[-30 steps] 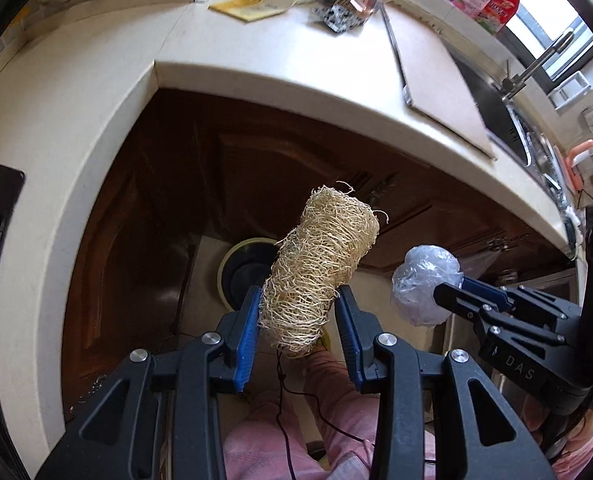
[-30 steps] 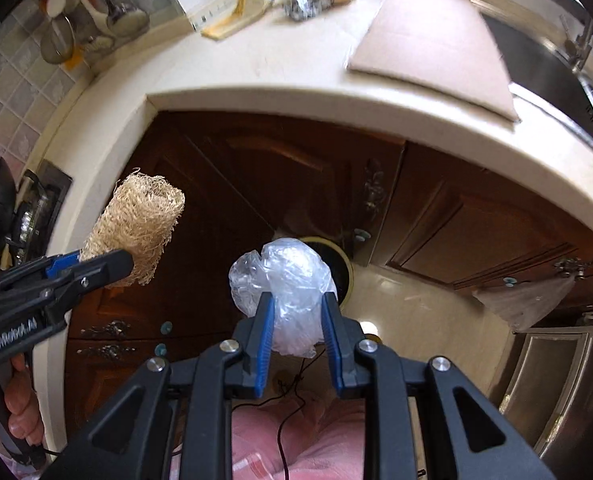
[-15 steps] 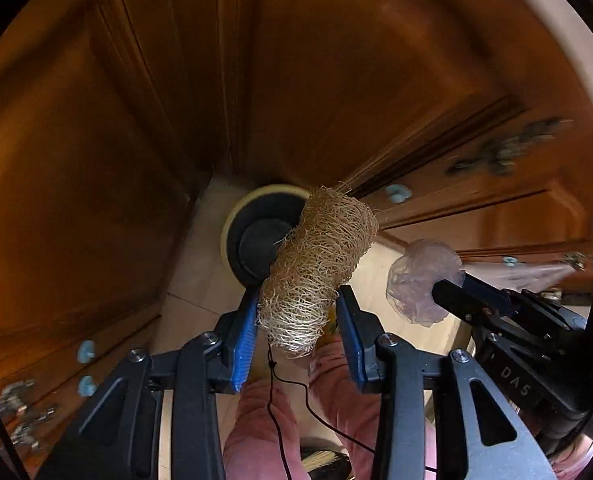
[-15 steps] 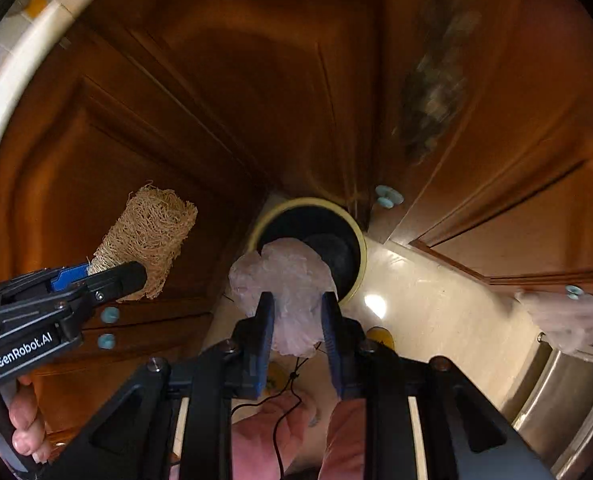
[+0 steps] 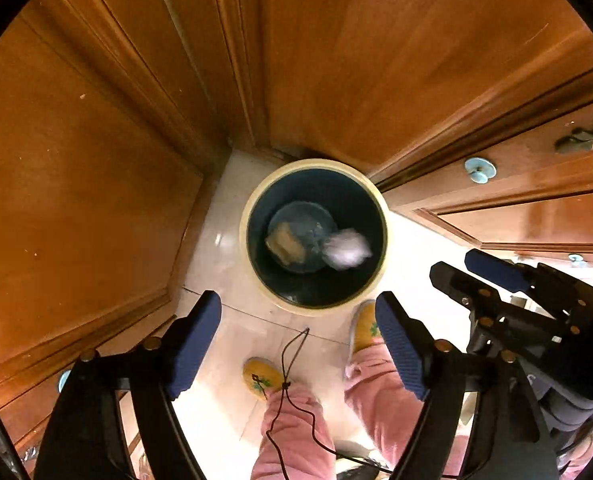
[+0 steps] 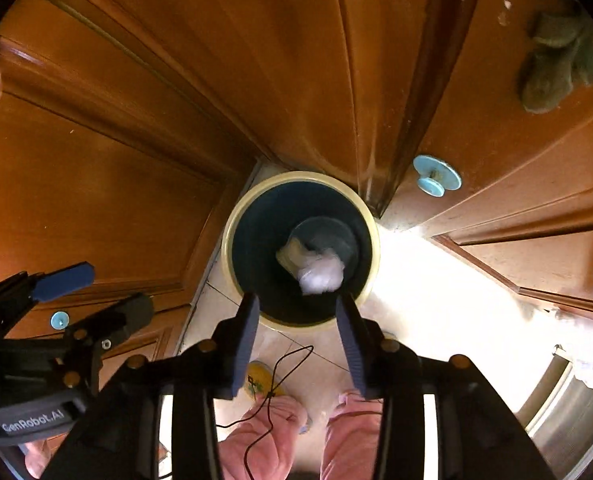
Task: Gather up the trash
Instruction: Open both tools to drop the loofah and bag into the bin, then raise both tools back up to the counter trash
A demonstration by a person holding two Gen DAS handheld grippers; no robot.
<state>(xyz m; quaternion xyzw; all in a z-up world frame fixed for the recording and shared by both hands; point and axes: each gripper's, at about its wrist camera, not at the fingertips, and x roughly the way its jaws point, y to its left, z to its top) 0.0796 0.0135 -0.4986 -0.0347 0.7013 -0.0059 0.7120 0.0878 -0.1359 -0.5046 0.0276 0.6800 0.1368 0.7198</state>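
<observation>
Wooden cabinet doors (image 5: 136, 140) fill the upper frame in both views; tiled floor (image 6: 416, 280) below. Cream-rimmed trash bin (image 5: 380, 204) sits centre frame, tight in the cabinet corner. Inside it: tan loofah scrap (image 5: 284, 244) on the bottom, crumpled plastic wad (image 5: 346, 244) just beside it, blurred. Left gripper (image 5: 298, 354) and right gripper (image 6: 298, 342): jaws apart, empty, both above the bin mouth. Judgement: release done well, centred over the opening; lift straight up, clear of the rim and dangling cord (image 5: 292, 356).
</observation>
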